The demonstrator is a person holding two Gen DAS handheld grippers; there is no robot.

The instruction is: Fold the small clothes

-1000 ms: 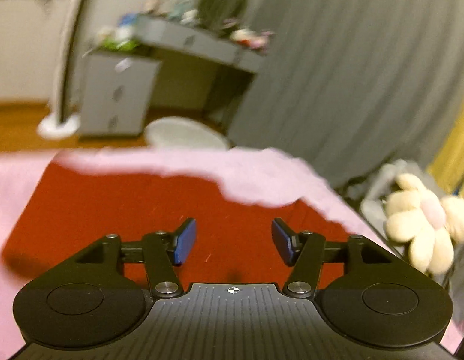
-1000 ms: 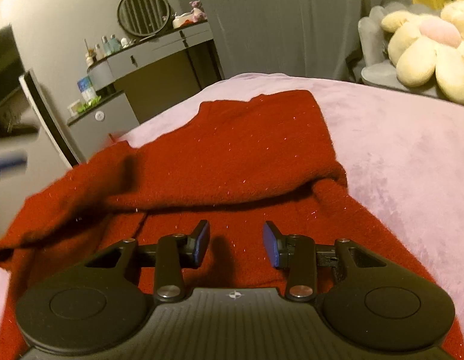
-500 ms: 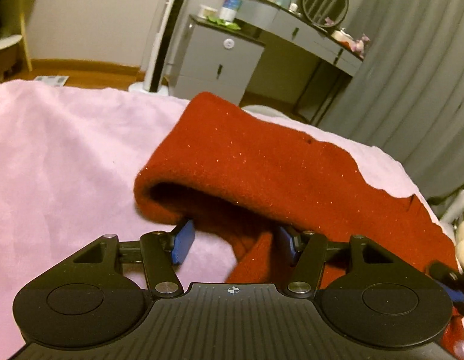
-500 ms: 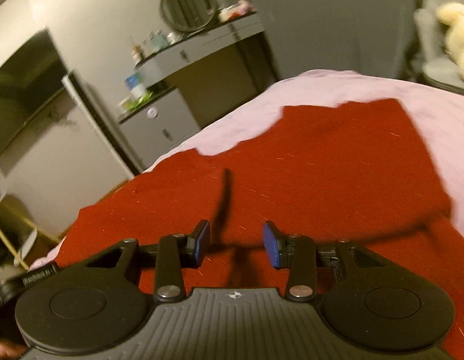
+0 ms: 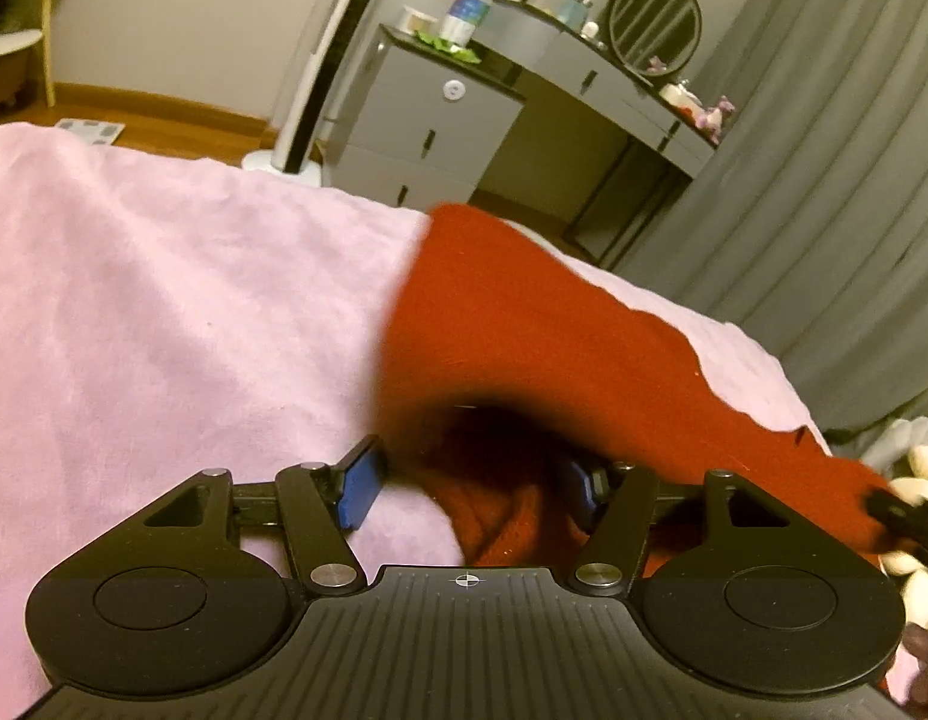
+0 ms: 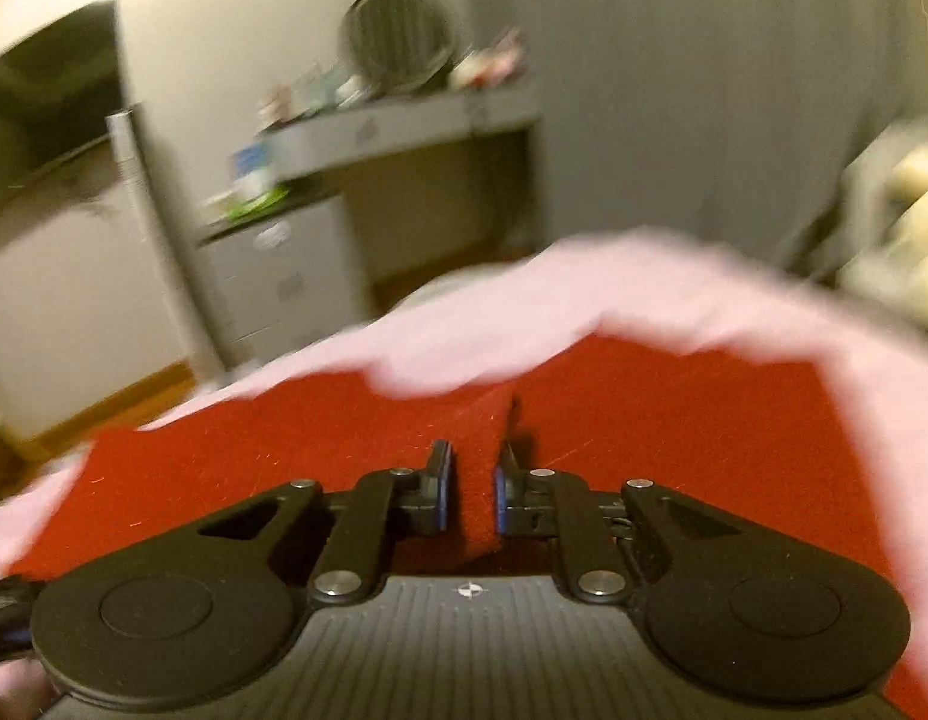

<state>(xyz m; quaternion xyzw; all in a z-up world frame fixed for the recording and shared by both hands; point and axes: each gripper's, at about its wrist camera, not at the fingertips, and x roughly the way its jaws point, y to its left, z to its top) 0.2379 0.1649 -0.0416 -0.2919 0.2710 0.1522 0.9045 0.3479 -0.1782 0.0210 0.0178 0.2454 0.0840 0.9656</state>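
Note:
A red knit garment (image 5: 542,330) lies on a pink bed cover (image 5: 164,312). In the left wrist view my left gripper (image 5: 470,489) is open, its blue pads either side of a raised, bunched edge of the garment; the right pad is partly hidden by cloth. In the right wrist view the red garment (image 6: 674,432) spreads flat ahead, and my right gripper (image 6: 470,492) is shut on a pinched ridge of it. That view is blurred by motion.
A grey drawer unit (image 5: 428,126) and dressing table with a round mirror (image 5: 655,24) stand beyond the bed. Grey curtains (image 5: 824,168) hang at the right. A cream plush toy (image 5: 920,480) lies at the right edge. The other gripper's tip (image 5: 902,516) shows there too.
My right gripper has closed on a fold of the red garment. The garment's near edge has lifted and bunched in front of my left gripper, which stays open.

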